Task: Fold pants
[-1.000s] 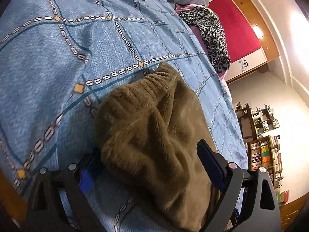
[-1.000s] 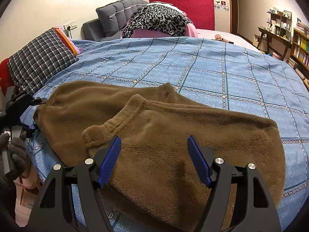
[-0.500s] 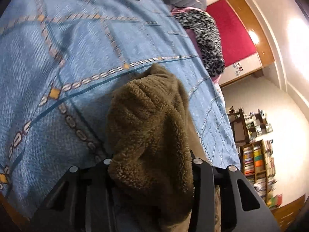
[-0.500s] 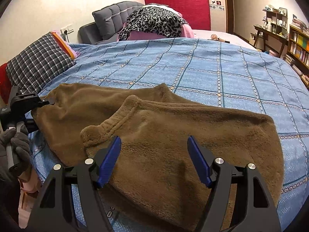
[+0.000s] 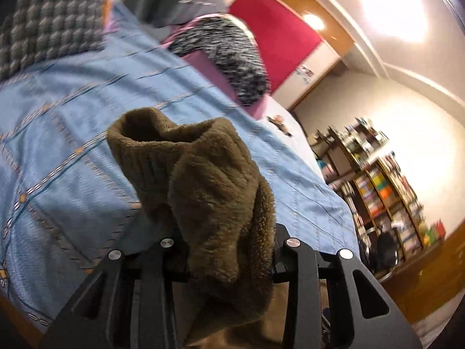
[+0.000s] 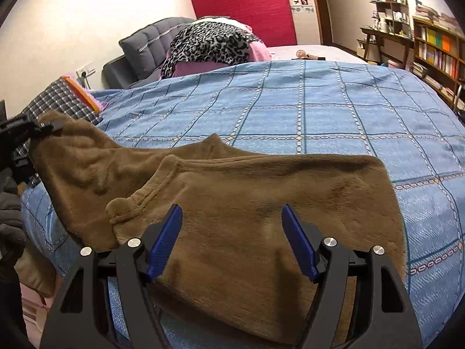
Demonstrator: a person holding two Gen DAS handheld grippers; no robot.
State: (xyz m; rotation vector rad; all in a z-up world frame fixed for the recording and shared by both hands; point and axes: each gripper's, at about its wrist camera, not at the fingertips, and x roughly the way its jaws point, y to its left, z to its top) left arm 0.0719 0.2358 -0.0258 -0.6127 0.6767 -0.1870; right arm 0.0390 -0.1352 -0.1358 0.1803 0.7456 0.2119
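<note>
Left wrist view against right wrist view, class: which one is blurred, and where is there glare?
Left wrist view: motion-smeared blue bedspread and bookshelf, ceiling light glare top right; the brown pants in the left hand-held gripper stay fairly sharp. Right wrist view: crisp, evenly lit, edges bent by fisheye.
</note>
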